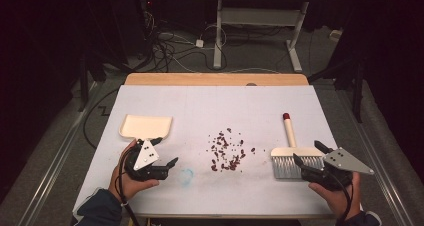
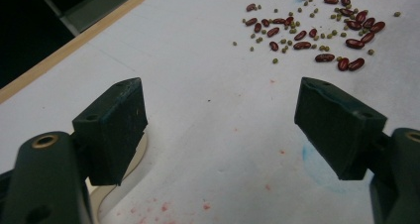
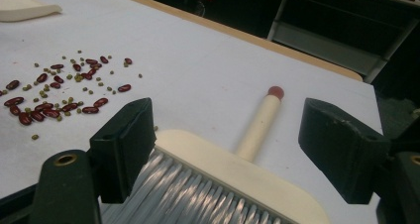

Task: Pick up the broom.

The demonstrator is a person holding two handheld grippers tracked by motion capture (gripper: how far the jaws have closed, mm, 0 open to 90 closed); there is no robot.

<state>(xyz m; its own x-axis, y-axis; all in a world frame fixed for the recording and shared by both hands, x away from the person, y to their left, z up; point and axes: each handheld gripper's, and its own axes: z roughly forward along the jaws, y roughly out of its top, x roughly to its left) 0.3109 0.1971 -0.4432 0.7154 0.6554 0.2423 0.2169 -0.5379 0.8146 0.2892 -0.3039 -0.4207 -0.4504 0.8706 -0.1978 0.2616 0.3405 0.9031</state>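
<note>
A white-covered table (image 1: pixel 210 111) is seen from above, with a person's two hands reaching in from the near edge, each holding a black two-jaw gripper.

At the left, a cream dustpan (image 1: pixel 146 126) lies flat on the table. Just beside its near edge, the left gripper (image 1: pixel 167 152) is held low over the table, its jaws spread wide with nothing between them. In the left gripper view, bare tabletop is seen between the two black pads (image 2: pixel 116 127), a curved cream edge of the dustpan (image 2: pixel 121 179) is glimpsed under the left-hand pad, and faint red and blue stains mark the surface.

In the middle of the table, a loose scatter of beans (image 1: pixel 227 151) is spread out: dark red kidney-shaped beans mixed with small green ones. The scatter lies between dustpan and brush, apart from both.

At the right, a brush (image 1: pixel 295 158) is laid flat, with a cream head, pale grey bristles pointing toward the person, and a cream handle ending in a red tip (image 1: pixel 286 116) pointing away. The right gripper (image 1: pixel 306 160) is held at the bristle end, jaws wide. In the right gripper view, the brush head (image 3: pixel 233 177) is seen between the open pads; whether the left-hand pad touches the bristles cannot be told, and the right-hand pad is clear of the brush.
</note>
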